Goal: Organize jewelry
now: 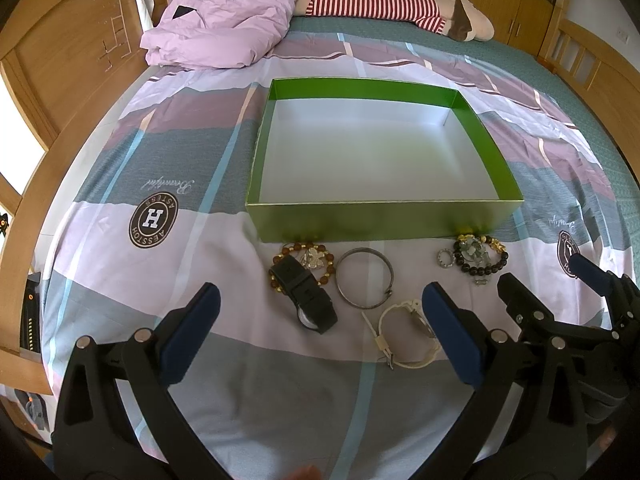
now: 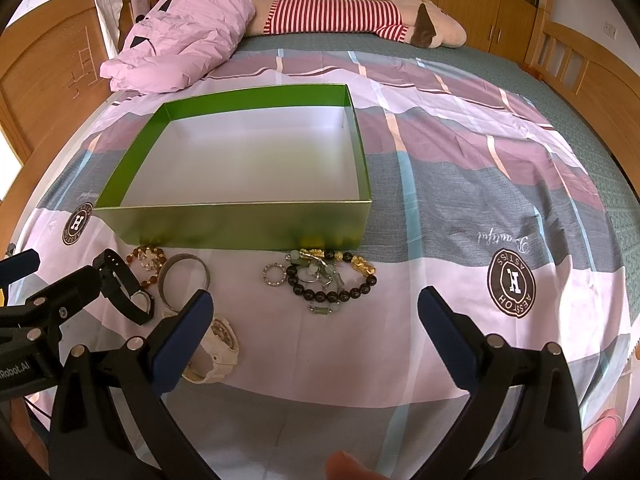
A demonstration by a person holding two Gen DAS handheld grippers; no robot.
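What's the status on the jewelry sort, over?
Left tongs and right tongs open, holding nothing. Green box empty; watches, bangle, bead bracelets on the bedspread before it. Nothing blocking.

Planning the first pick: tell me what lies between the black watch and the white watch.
The plain silver metal bangle lies between the black watch and the white watch, clearest in the left wrist view.
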